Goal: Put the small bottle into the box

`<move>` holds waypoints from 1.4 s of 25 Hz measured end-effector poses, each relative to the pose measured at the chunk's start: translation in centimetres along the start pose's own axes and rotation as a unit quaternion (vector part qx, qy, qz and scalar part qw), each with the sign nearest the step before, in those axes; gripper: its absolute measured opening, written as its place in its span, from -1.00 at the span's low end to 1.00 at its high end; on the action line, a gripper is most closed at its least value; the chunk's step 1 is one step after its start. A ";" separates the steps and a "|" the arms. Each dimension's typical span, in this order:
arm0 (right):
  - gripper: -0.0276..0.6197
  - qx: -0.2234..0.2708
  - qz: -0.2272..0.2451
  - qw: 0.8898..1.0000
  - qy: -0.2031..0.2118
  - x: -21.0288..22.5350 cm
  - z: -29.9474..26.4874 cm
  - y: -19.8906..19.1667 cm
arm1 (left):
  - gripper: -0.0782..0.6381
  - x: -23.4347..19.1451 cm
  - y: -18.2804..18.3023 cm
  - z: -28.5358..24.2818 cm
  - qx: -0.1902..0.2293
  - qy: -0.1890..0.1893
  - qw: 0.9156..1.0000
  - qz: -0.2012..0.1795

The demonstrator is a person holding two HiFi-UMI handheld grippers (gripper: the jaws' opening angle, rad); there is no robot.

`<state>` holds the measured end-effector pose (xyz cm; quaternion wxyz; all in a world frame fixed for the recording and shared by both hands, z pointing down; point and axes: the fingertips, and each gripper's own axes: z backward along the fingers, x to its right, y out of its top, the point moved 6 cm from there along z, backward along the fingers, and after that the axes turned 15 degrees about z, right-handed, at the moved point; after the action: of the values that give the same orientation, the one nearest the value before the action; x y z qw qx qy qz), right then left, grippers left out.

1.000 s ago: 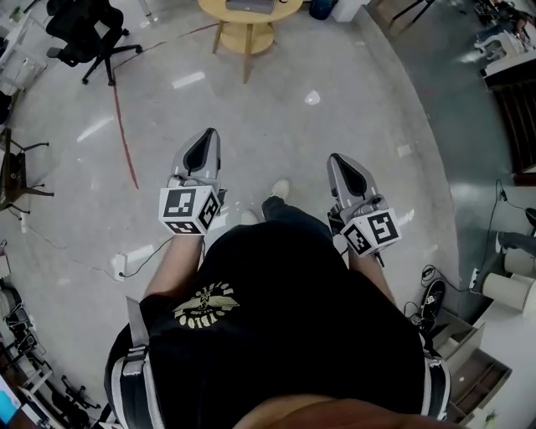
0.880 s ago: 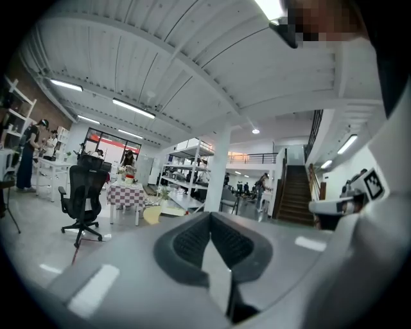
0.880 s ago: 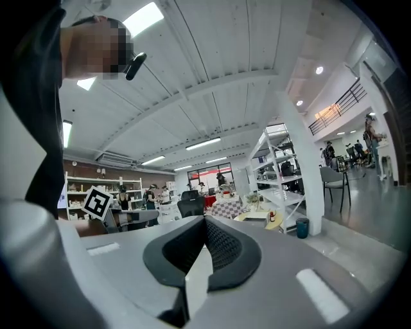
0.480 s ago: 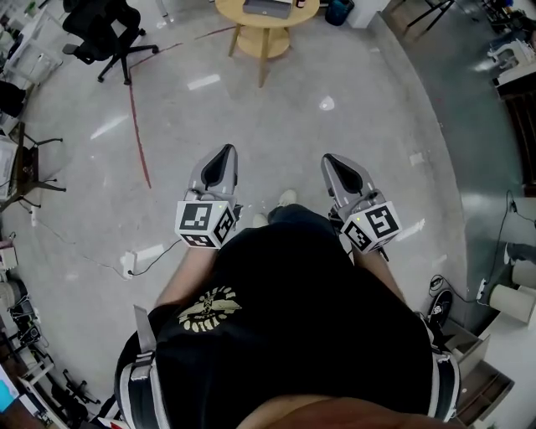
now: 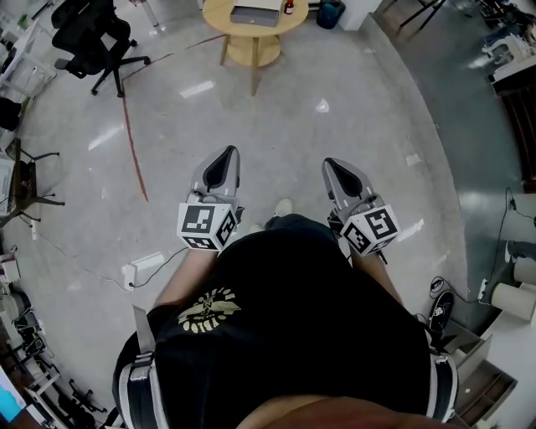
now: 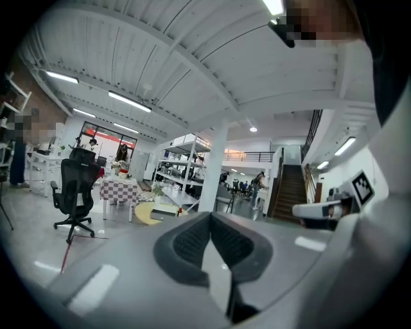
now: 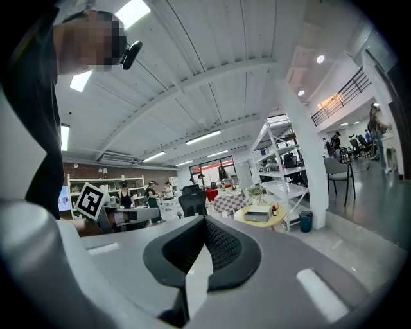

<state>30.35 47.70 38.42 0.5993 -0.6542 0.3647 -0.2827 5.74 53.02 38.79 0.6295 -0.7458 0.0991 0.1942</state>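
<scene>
1. Status: left hand-held gripper (image 5: 224,161) and right hand-held gripper (image 5: 339,167) are held side by side at waist level. The jaws of each are pressed together on nothing.
2. Small bottle (image 5: 289,7) is seen far ahead of both hand-held grippers, out of reach, upright on a round bench (image 5: 219,18). It sits close to the bench rim.
3. Box (image 5: 255,13) lies on the same bench, just beside the small bottle. Contact between them cannot be told.
4. Judgement: the task is not yet begun. An approach is required first, then an opening of one pair of jaws.
5. Risk: if the jaws are brought in closed, the small bottle is likely to be tipped or pushed off the rim.
6. Risk: a white power strip (image 5: 139,270) and its cord lie on the floor just left of the left hand-held gripper. A step there could cause a trip.
</scene>
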 end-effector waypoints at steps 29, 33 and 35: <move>-0.89 0.002 0.122 0.992 0.038 17.2 -14.0 1.4 | -0.78 -3.2 5.6 -18.8 0.037 0.086 0.995 -0.042; -0.89 0.011 0.133 0.991 0.023 19.9 -14.8 1.6 | -0.78 -2.9 5.8 -21.2 0.048 0.084 0.994 -0.050; -0.89 0.012 0.133 0.991 0.019 20.8 -15.5 1.5 | -0.78 -3.0 5.8 -21.9 0.042 0.085 0.994 -0.051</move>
<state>29.58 21.77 37.42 0.6320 -0.5876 0.4562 -0.2173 4.32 30.24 37.72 0.6582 -0.7370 0.1222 0.0930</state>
